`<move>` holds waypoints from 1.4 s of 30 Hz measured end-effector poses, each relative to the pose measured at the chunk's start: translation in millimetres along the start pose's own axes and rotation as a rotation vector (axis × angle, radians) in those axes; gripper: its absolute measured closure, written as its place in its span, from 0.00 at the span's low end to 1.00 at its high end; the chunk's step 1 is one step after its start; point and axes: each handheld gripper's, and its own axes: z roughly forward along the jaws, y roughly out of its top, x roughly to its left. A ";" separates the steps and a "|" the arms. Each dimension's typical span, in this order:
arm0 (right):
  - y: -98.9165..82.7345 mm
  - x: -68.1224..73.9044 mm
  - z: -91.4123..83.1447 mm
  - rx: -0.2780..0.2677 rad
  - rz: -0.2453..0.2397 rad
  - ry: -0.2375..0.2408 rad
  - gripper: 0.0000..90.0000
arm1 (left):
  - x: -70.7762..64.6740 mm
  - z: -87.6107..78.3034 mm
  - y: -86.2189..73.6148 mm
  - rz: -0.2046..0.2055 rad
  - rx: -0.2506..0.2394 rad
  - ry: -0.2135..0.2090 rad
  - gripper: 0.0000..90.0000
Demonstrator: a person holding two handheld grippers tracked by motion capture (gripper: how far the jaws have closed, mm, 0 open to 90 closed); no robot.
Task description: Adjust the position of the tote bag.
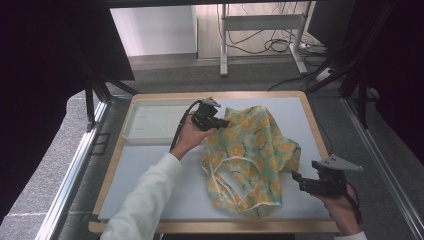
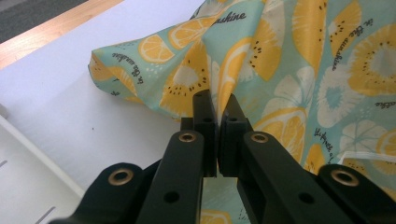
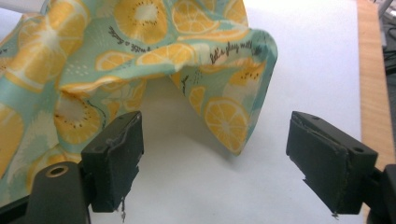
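Observation:
A teal cloth printed with yellow citrus slices (image 1: 252,155) lies crumpled on the white mat, its white drawstring trailing toward the front. My left gripper (image 1: 222,122) is at the cloth's far left edge, and its jaws are shut on a fold of the cloth (image 2: 261,60). At the front right, my right gripper (image 1: 295,176) is held just off the cloth's right edge. It stands open, with a raised corner of the cloth (image 3: 233,112) ahead of its wide-apart pads (image 3: 116,154) and bare mat between them.
A shallow white tray (image 1: 150,122) sits at the table's back left, just behind my left hand. The white mat (image 1: 170,195) covers the wooden table (image 1: 112,165). Beyond the table are dark frame posts and cables on the floor.

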 end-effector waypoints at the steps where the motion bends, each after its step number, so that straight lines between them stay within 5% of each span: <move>1: 0.0 0.0 0.0 0.000 0.000 0.000 0.22 | 0.0 0.0 0.0 0.000 0.000 0.000 0.98; 12: 1.1 -5.1 8.1 0.034 0.007 -0.034 0.22 | -0.4 -0.1 -0.7 -0.006 0.005 0.009 0.98; 18: 6.4 -18.1 28.5 0.065 0.014 -0.071 0.24 | 0.7 -2.8 -0.8 -0.008 0.006 0.008 0.98; 27: 23.9 -22.9 58.2 0.073 -0.036 -0.063 0.36 | 1.6 -4.8 -1.4 -0.012 0.004 0.000 0.98; 32: 28.0 -20.9 68.1 0.121 -0.048 -0.045 0.42 | 1.9 -5.1 -1.6 -0.012 0.003 -0.002 0.98; 35: 27.1 -21.3 73.5 0.148 -0.039 -0.041 0.49 | 2.0 -5.4 -1.9 -0.012 0.002 -0.003 0.98; 38: 23.5 -22.5 80.5 0.189 -0.033 -0.010 0.78 | 1.8 -5.3 -3.3 -0.014 -0.001 -0.007 0.98; 39: 23.5 -22.5 80.5 0.189 -0.033 -0.010 0.78 | 1.8 -5.3 -3.3 -0.014 -0.001 -0.007 0.98; 40: 22.4 -24.9 83.7 0.198 -0.013 0.017 0.92 | 2.3 -5.2 -4.2 -0.009 0.005 -0.006 0.98; 42: 22.5 -25.7 84.8 0.193 -0.007 0.032 0.98 | 2.0 -5.1 -5.1 -0.018 -0.003 -0.011 0.98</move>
